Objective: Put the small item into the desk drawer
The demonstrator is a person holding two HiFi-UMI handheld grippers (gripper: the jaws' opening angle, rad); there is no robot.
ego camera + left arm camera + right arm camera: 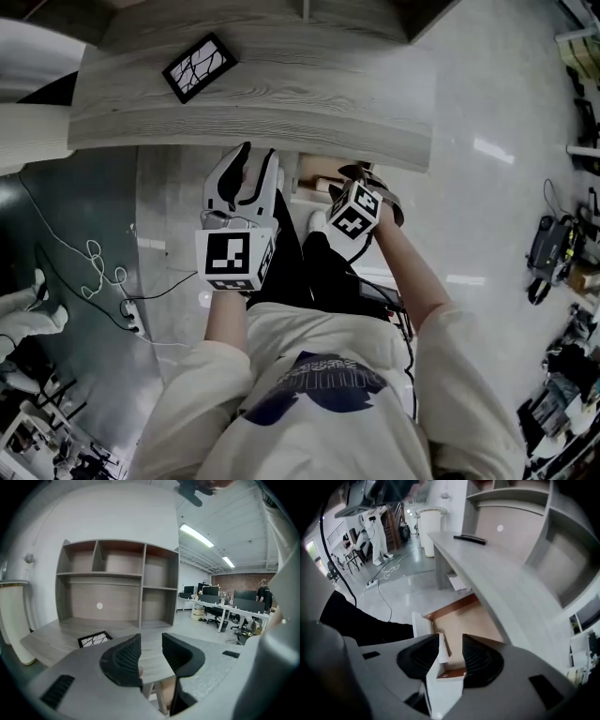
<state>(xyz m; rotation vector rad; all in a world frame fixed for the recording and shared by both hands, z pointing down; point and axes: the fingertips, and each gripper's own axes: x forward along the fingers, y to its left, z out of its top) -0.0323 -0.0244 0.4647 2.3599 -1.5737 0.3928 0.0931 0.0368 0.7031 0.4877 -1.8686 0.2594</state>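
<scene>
The small item [199, 66], a flat black-framed square with a white cracked pattern, lies on the grey wooden desk top [309, 103]; it also shows as the framed square [95, 639] and as a dark slab [469, 538]. The drawer [309, 178] stands pulled out under the desk edge, and its light brown floor [468, 620] looks bare. My left gripper [255, 161] [151, 653] is open, empty, and points over the desk edge. Above the drawer's white front panel [440, 686], my right gripper [361, 176] [451, 656] points steeply down. It is open and its pads touch nothing.
A hutch of open shelves [117, 583] rises at the back of the desk. Cables and a power strip [117, 291] lie on the floor at the left. A person in white [377, 531] stands far off. Office desks and chairs [225, 609] fill the room's far side.
</scene>
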